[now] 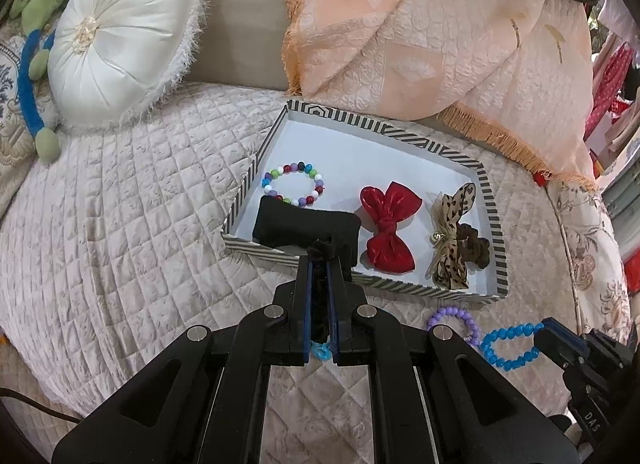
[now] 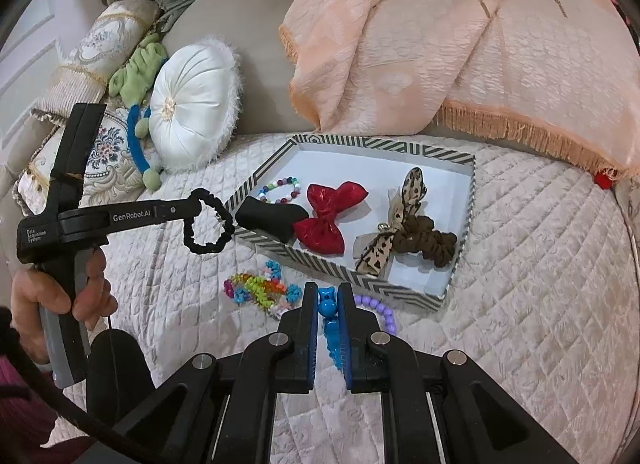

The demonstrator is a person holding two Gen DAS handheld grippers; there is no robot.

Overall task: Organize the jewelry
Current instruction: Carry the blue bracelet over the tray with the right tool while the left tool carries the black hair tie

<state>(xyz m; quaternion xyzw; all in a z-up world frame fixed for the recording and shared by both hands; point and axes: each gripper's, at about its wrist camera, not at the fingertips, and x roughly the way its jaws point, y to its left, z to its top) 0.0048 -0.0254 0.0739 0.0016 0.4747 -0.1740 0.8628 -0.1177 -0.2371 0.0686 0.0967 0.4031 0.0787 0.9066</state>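
Observation:
A striped-rim tray (image 1: pixel 400 134) (image 2: pixel 380 142) lies on the quilted bed. In it are a multicolour bead bracelet (image 1: pixel 294 184), a black cushion (image 1: pixel 304 224), a red bow (image 1: pixel 390 232), a leopard-print bow (image 1: pixel 452 240) and a brown scrunchie (image 1: pixel 478 244). My left gripper (image 1: pixel 320 256) (image 2: pixel 194 204) is shut on a black scrunchie (image 2: pixel 208 226), which hangs just outside the tray's near-left corner. My right gripper (image 2: pixel 328 290) (image 1: pixel 550 334) is shut on a blue bead bracelet (image 2: pixel 329 310) (image 1: pixel 489 350), held before the tray's near edge.
A purple bead bracelet (image 2: pixel 380 310) (image 1: pixel 452 314) and a heap of coloured bracelets (image 2: pixel 260 290) lie on the quilt in front of the tray. A round white cushion (image 1: pixel 120 36) sits far left, and a fringed peach blanket (image 1: pixel 440 24) is draped behind the tray. A hand (image 2: pixel 60 292) grips the left tool.

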